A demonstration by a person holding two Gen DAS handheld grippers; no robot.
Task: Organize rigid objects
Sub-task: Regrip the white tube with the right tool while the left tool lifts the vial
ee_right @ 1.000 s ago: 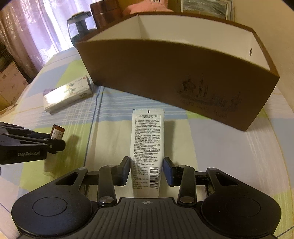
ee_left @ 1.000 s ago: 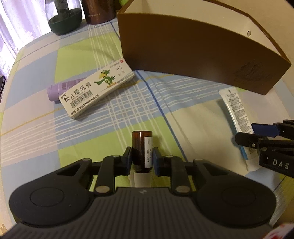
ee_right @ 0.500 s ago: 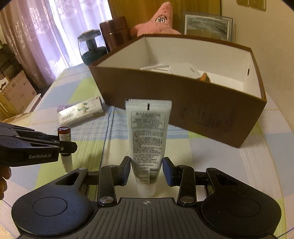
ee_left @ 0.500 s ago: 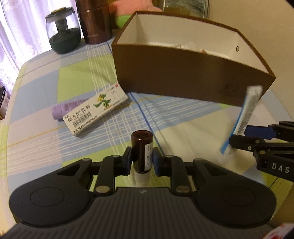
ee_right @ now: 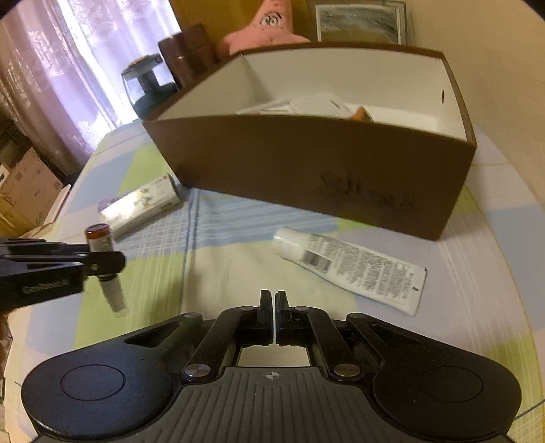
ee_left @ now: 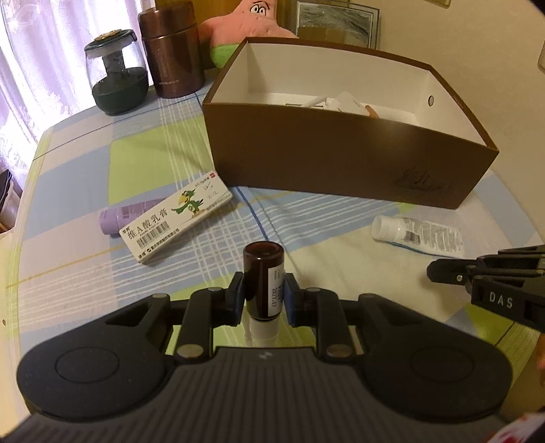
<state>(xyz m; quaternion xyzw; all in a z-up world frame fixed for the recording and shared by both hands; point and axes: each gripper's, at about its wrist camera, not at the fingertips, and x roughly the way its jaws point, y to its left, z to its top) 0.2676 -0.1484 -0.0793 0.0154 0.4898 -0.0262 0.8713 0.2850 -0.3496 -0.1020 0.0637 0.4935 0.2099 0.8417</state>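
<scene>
Left gripper (ee_left: pixel 262 300): your jaws are clamped on the small brown glass bottle with a white cap and a white label (ee_left: pixel 263 279). You hold it off the tabletop, cap toward you, brown base pointing away.
Right gripper (ee_right: pixel 273 315): your jaws are pressed together with nothing between them; they hover over the cloth.
Tabletop (ee_left: pixel 68 191): it wears a checked cloth of pale blue, green and cream.
White squeeze tube with printed text and a barcode (ee_right: pixel 347 267): it lies flat on the cloth, just ahead of your right gripper and a little to its right, cap toward the left, apart from the jaws and near the front wall of the box.
White cardboard carton with a green bird picture and a barcode (ee_left: pixel 178 218): it lies on the cloth ahead of your left gripper, to its left.
Lilac plastic tube (ee_left: pixel 119 219): it lies beside the carton on its far left side, partly hidden by it, touching or nearly so.
Brown open-topped cardboard box with a white inside (ee_left: pixel 340 153): it stands beyond the tubes; white packets and something orange lie in it, too hidden to name.
Far edge: you can see a glass jar with a dark green base (ee_left: pixel 115 73), a brown metal canister (ee_left: pixel 172 51) and a pink star-shaped plush toy (ee_left: pixel 245 24) behind the box.
</scene>
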